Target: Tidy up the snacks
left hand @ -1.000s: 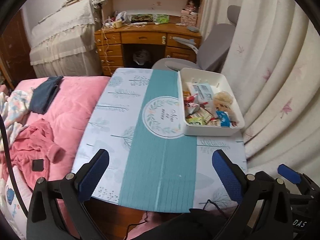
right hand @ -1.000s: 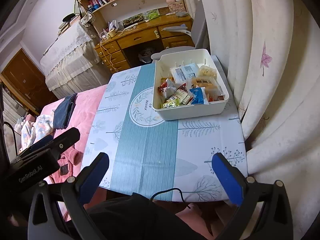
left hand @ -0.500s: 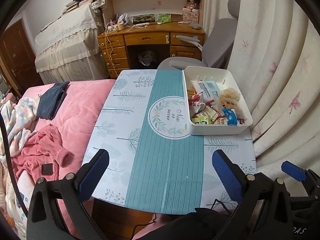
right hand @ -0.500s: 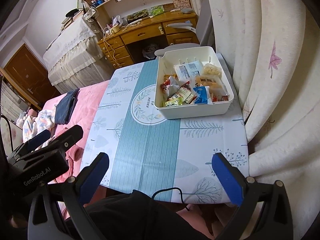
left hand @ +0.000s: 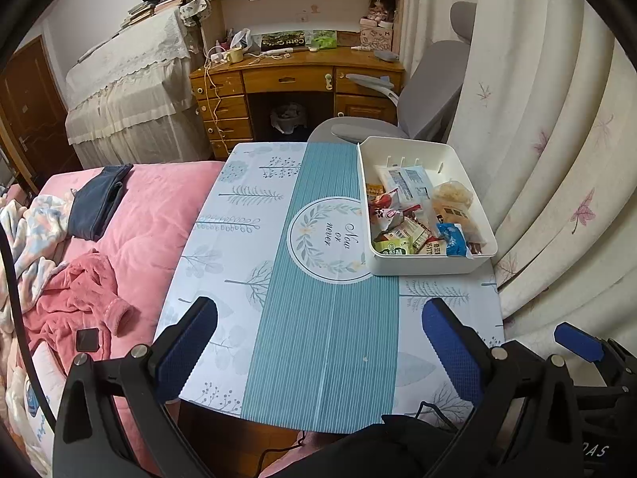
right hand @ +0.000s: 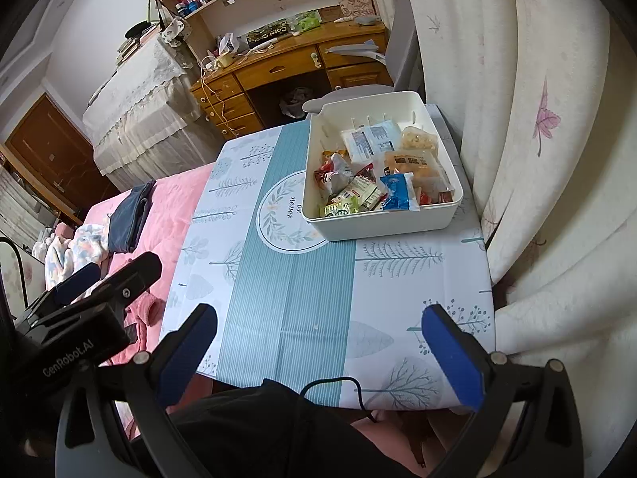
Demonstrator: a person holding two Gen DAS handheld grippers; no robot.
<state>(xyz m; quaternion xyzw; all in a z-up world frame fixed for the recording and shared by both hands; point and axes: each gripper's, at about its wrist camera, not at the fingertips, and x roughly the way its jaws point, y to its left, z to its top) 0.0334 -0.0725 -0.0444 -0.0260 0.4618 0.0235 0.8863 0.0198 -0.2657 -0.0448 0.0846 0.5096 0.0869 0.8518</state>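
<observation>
Left wrist view shows your left tool (left hand: 318,342) spread wide and empty over the near tabletop (left hand: 318,318). The white bin (left hand: 430,267) of snacks (left hand: 414,219) sits at right centre, hard against the curtain (left hand: 537,119). Your right tool (right hand: 318,342) is also released, with a black cable (right hand: 338,384) lying across the tabletop's near edge. A pink bed (left hand: 151,215) flanks the left.

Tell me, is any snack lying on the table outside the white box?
No, in the right wrist view all the snacks sit inside the white box, and the table around it holds no packet.
</observation>
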